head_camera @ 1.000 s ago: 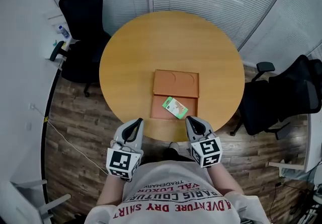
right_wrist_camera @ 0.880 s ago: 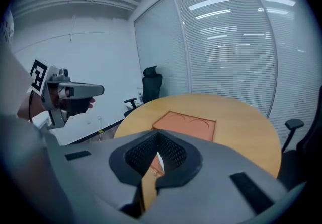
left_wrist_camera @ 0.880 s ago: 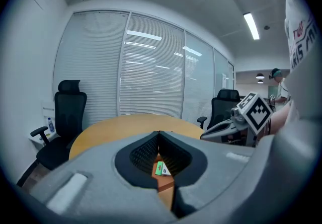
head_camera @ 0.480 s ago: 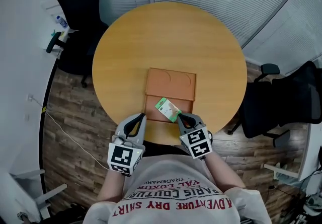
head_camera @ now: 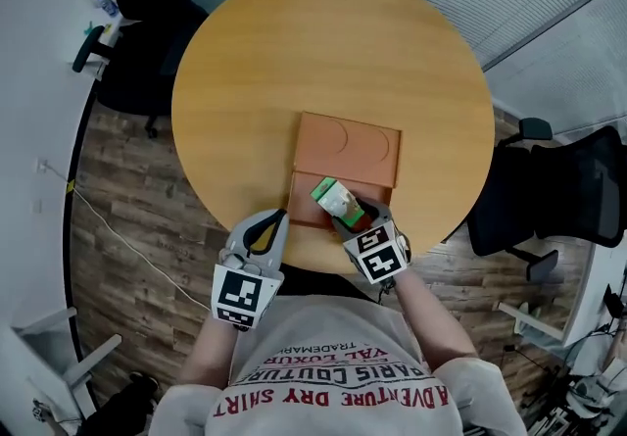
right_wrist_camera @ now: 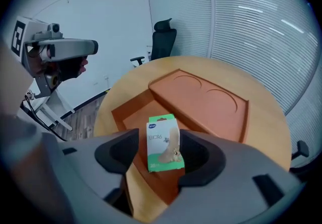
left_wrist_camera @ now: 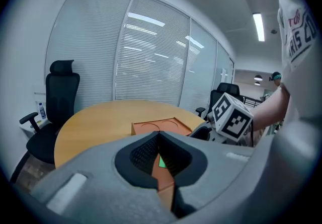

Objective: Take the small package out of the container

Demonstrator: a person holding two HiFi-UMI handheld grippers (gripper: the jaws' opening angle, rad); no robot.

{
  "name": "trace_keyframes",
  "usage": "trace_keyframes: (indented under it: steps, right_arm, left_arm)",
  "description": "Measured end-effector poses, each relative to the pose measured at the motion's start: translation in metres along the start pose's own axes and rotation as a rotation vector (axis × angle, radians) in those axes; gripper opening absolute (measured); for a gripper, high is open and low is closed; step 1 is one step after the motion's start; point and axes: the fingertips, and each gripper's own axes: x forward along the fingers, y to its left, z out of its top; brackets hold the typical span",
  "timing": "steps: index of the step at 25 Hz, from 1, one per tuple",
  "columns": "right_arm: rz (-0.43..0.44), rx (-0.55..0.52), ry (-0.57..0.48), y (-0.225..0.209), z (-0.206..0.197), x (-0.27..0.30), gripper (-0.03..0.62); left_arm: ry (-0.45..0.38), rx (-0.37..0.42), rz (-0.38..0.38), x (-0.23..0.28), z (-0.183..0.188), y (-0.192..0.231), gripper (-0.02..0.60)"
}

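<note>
Item: small package (head_camera: 336, 199), green and white. It is standing upright in the lower compartment of the orange container (head_camera: 345, 145), at lower centre of the head view.

Right gripper (right_wrist_camera: 161, 137): its jaws are opening, reaching around the package from the near side. One jaw is lying just beside the package, the other is showing a gap, and neither is pressing on it.

Left gripper (left_wrist_camera: 159, 135): it is hovering at the table edge, lower left of the container, with its jaws closed together and nothing between them.

Container: it is sitting on the round wooden table (head_camera: 323, 52), its raised far part showing two circular recesses.
</note>
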Motion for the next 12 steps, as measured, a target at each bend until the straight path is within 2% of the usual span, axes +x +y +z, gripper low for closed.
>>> trace_keyframes:
  steps: [5, 12]
  right_arm:
    - [-0.006, -0.061, 0.106, -0.005, -0.007, 0.033, 0.333]
    - [-0.038, -0.079, 0.203, -0.009, -0.022, 0.062, 0.341]
  left_arm:
    - [0.025, -0.024, 0.009, 0.001, -0.017, 0.026, 0.011]
    - [0.035, -0.062, 0.021, 0.002, -0.03, 0.054, 0.011]
